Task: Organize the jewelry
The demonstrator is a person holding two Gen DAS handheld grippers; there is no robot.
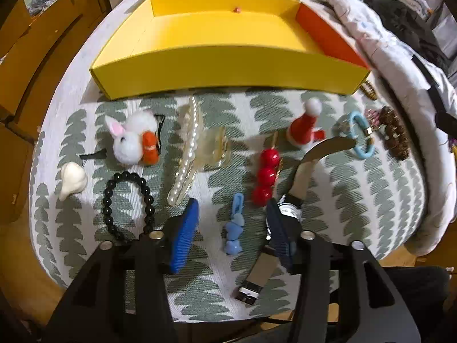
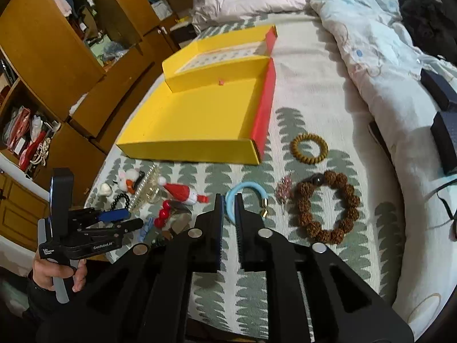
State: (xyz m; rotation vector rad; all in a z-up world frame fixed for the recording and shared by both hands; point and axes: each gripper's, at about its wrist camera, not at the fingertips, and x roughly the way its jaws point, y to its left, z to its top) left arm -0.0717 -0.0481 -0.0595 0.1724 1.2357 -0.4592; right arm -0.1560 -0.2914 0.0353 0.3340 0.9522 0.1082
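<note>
My left gripper [image 1: 232, 201] stands open, pointing steeply down over the patterned bedspread. A small blue hair clip [image 1: 234, 223] lies between its fingers, untouched. A wristwatch [image 1: 290, 210] lies partly under the right finger. Around it lie a black bead bracelet [image 1: 128, 205], a pearl clip [image 1: 188, 148], a bunny pom-pom clip [image 1: 131, 140], a red bead clip [image 1: 267, 174] and a Santa hat clip [image 1: 305, 125]. My right gripper [image 2: 229, 198] hovers over a light blue bracelet [image 2: 248, 190], its jaws a narrow gap apart and holding nothing. The yellow box [image 2: 185, 151] sits open behind.
A brown bead bracelet [image 2: 328, 205], a tan coiled hair tie [image 2: 309, 147] and a pink trinket [image 2: 284, 188] lie right of the blue bracelet. A rumpled duvet [image 2: 371, 43] and dark boxes [image 2: 445, 131] fill the right. Wooden cabinets [image 2: 42, 43] stand left of the bed. A hand [image 2: 57, 274] holds the left gripper.
</note>
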